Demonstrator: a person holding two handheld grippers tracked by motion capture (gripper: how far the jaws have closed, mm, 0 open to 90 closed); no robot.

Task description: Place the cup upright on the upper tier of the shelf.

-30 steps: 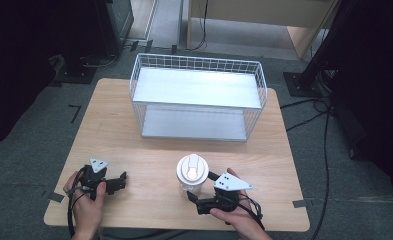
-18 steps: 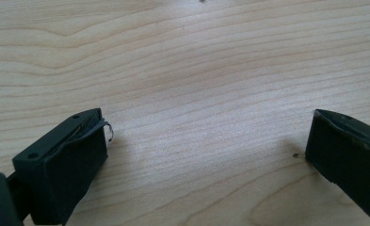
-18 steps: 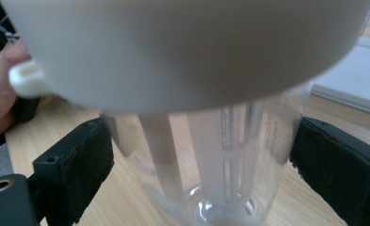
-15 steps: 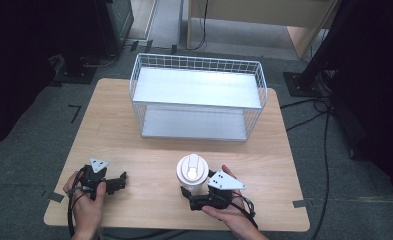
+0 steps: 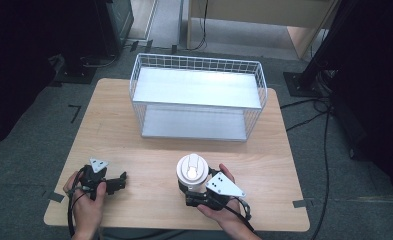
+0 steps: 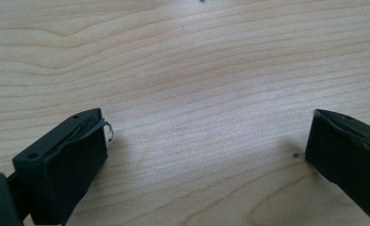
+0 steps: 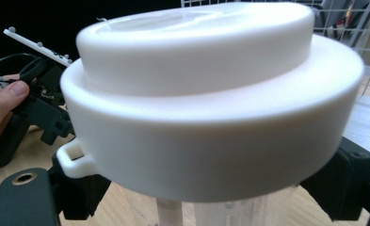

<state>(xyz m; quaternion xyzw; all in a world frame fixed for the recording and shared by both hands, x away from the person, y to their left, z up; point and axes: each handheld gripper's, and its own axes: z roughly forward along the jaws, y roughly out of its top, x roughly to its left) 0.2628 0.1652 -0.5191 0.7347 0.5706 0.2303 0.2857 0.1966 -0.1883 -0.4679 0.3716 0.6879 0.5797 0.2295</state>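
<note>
- The left hand point(image 5: 86, 197) comes in from the bottom left of the high view, fingers wrapped around the left hand-held gripper point(image 5: 120, 181), which lies low and points to the right.
- In the left gripper view its two black jaws stand wide apart with nothing between them.
- The right hand point(image 5: 221, 212) enters at bottom centre, holding the right hand-held gripper point(image 5: 190, 192) pointing up and left.
- Its jaws have just been closing and now press on something held between them.
</note>
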